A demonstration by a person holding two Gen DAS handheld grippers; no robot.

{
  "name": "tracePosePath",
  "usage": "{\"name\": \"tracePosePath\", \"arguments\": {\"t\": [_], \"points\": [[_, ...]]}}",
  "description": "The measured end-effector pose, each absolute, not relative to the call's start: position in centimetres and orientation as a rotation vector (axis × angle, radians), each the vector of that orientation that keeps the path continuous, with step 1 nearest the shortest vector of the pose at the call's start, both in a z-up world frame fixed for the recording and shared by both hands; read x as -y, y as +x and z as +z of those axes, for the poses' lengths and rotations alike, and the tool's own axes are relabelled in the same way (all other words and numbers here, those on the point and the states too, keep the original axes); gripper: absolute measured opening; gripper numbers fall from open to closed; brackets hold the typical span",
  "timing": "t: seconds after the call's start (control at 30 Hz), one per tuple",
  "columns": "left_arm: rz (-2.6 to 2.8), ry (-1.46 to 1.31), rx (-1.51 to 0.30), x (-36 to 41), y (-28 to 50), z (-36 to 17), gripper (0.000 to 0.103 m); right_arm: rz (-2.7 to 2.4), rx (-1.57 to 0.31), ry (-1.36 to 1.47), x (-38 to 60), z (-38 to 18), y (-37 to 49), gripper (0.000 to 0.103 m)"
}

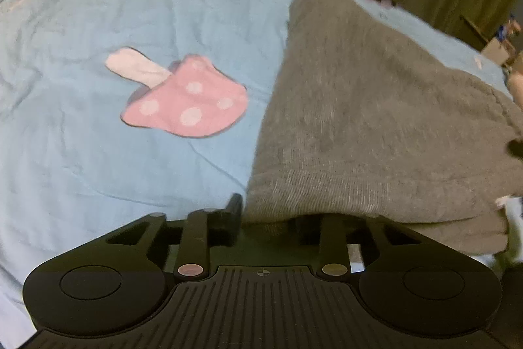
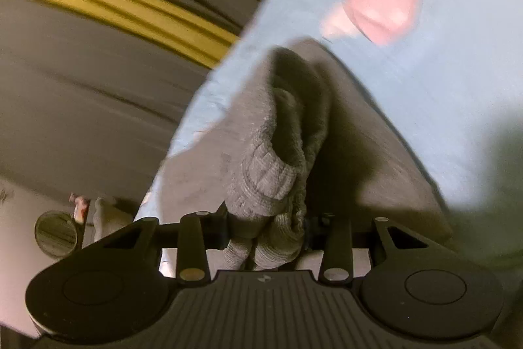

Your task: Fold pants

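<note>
Right wrist: one hand-held gripper (image 2: 266,226) clamps one gray pants (image 2: 271,172) | one bedspread (image 2: 457,87)

Both views were dim and warm-tinted, with strong fisheye bending at the edges. The left wrist view was mildly soft; the blue bedspread (image 1: 98,152) was evenly lit. The right wrist view was heavily motion-blurred: the curtains (image 2: 98,71) smeared into streaks, and a dark shadow covered the grey pants (image 2: 343,159) beside the bunched fabric.
</note>
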State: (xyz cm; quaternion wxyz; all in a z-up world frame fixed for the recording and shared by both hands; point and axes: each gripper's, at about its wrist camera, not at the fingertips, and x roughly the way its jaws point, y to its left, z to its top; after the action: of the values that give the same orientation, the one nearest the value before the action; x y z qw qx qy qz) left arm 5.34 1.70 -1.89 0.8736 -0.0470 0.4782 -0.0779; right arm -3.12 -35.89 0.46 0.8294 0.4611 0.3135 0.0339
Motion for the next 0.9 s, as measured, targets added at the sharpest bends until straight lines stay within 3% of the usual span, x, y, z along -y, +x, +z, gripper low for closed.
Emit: {"name": "tracePosePath", "arguments": {"t": [0.13, 0.3, 0.37, 0.6, 0.7, 0.77, 0.9], "points": [[-0.15, -0.149, -0.879, -2.5, 3.4, 0.2, 0.034, 0.164, -0.545, 1.068, 36.3, 3.4, -5.3, 0.037], [-0.169, -0.094, -0.82, -0.7, 1.5, 1.4, 0.035, 0.121, -0.553, 1.076, 36.9, 2.8, -5.4, 0.037], [-0.19, -0.036, -0.789, 1.0, -0.2, 1.9, 0.05, 0.132, -0.55, 1.075, 36.5, 3.0, -4.8, 0.037], [-0.336, 0.031, -0.691, 5.6, -6.0, 2.4, 0.054, 0.179, -0.509, 1.01, 36.1, 4.9, -5.1, 0.037], [-0.304, 0.027, -0.723, 6.9, -3.7, 1.3, 0.046, 0.183, -0.502, 1.008, 36.1, 4.9, -5.6, 0.037], [-0.325, -0.125, -0.819, 6.2, -1.0, 0.5, 0.04, 0.18, -0.502, 1.01, 36.3, 4.9, -6.2, 0.038], [-0.367, -0.246, -0.885, 5.6, 0.1, 0.1, 0.039, 0.173, -0.494, 1.014, 36.5, 4.8, -5.6, 0.037]]}}
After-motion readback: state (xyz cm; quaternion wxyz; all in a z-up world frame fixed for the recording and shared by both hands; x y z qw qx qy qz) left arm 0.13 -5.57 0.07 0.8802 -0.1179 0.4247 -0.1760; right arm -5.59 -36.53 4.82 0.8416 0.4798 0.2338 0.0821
